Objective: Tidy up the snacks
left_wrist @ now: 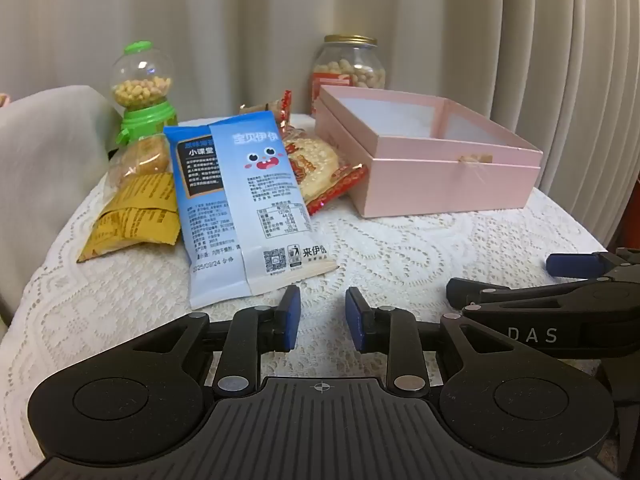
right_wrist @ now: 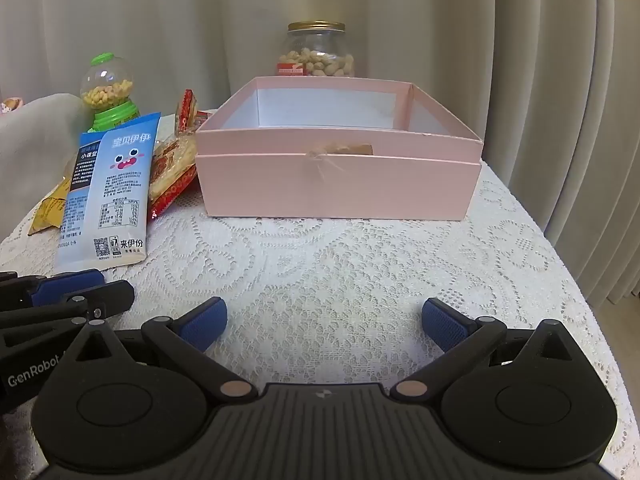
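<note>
A blue snack packet [left_wrist: 248, 200] [right_wrist: 108, 192] lies on the lace tablecloth, over a yellow packet [left_wrist: 136, 208] and a red-edged cracker packet [left_wrist: 316, 164]. An open pink box [left_wrist: 432, 168] [right_wrist: 340, 184] stands to their right, and it looks empty. My left gripper [left_wrist: 323, 300] hovers just before the blue packet's near edge, its jaws narrowly open with nothing between them. My right gripper [right_wrist: 324, 308] faces the pink box from a distance, wide open with nothing between its fingers. The two grippers sit side by side near the table's front.
A green candy dispenser [left_wrist: 142, 92] and a gold-lidded glass jar of peanuts [left_wrist: 348, 68] [right_wrist: 318, 52] stand at the back. Grey fabric [left_wrist: 48, 152] rises at the left. Curtains hang close behind. The lace-covered table [right_wrist: 340, 264] curves away at the right.
</note>
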`<state>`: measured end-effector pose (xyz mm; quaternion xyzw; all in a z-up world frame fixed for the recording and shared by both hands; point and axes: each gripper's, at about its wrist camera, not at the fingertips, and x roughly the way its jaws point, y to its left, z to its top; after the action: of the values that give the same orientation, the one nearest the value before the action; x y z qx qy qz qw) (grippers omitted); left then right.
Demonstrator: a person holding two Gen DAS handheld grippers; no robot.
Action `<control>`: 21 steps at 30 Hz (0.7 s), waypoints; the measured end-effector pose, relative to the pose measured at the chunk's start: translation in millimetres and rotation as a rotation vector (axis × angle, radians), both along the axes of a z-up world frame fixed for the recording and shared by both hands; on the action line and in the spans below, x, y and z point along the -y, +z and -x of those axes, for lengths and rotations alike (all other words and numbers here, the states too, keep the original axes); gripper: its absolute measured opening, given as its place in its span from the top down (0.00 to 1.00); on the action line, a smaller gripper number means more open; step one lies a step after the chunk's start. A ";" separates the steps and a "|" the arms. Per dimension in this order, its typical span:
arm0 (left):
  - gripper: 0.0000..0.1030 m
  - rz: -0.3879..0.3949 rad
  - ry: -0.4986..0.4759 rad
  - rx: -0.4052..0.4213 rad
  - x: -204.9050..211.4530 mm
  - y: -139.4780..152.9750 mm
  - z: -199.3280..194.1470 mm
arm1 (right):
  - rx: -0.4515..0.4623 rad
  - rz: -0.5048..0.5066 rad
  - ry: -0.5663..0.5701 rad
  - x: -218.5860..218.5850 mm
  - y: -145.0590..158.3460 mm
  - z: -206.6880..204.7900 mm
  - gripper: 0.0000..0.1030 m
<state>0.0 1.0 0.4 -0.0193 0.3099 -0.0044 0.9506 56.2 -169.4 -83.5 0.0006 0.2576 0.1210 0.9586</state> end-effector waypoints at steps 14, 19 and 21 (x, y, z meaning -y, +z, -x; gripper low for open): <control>0.70 -0.016 0.000 0.000 0.2 -0.3 0.0 | -0.005 -0.014 0.003 0.4 -0.3 -0.1 0.00; 0.70 -0.020 0.000 0.000 -2.6 2.2 1.9 | -0.006 -0.015 0.003 0.3 -0.3 -0.2 0.00; 0.70 -0.018 0.000 0.001 -0.1 0.4 -0.6 | -0.006 -0.015 0.003 0.4 -0.3 -0.2 0.00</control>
<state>0.6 1.1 0.8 -0.0107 0.3097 -0.0017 0.9508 56.4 -169.8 -83.8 0.0078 0.2595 0.1243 0.9577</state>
